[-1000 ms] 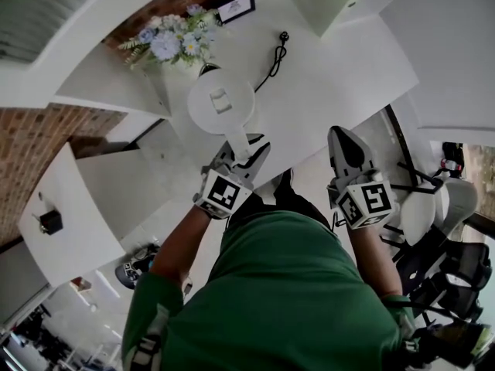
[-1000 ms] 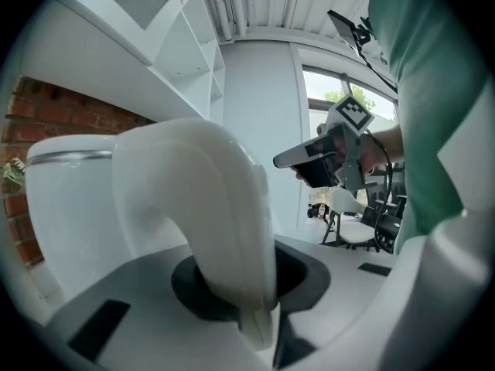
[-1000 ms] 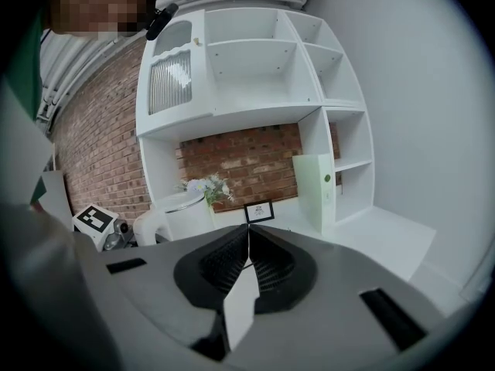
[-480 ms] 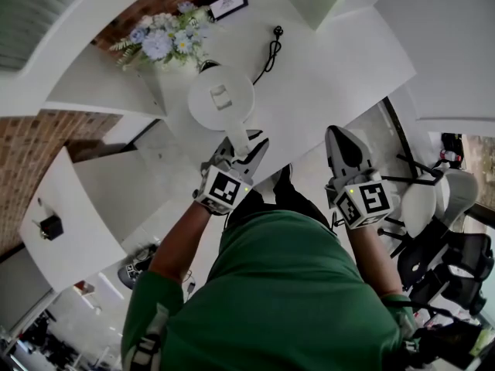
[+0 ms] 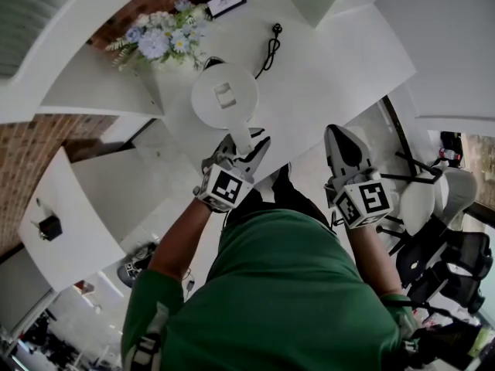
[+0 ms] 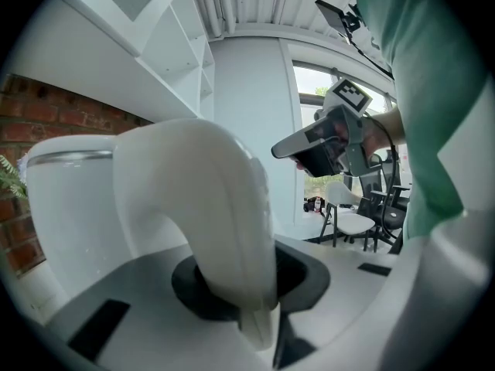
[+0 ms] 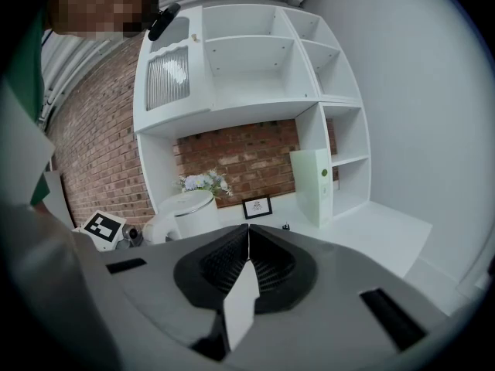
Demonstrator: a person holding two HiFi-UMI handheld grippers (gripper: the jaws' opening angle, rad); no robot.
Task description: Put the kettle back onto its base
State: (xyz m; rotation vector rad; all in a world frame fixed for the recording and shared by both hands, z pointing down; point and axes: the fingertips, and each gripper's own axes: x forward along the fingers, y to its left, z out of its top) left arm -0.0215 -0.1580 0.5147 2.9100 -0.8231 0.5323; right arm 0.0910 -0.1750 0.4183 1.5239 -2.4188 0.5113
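The left gripper is clenched on the kettle handle. In the left gripper view the thick white handle fills the space between the two jaws, which press on it from both sides. The grip is taken low on the handle, probably so that the kettle hangs steady and can be steered from the near side.

The white kettle, round with its lid shut, is upright over the white counter, just ahead of the gripper. A bunch of pale blue flowers and a small picture frame stand behind it against a brick wall. A black cord lies on the counter to the kettle's right.

The base itself is not clearly in view. A dark sliver at the kettle's far edge may be part of it, but that cannot be told, nor whether the kettle already rests on anything.

The right gripper hangs well apart to the right, off the counter's edge. Its jaws are pressed together with nothing between them. It appears to be kept out of the way, since one gripper carries the kettle.

Compared with a second ago, the kettle has shifted only slightly, towards the cord. The clamp on the handle is the same, and the right gripper has not moved.
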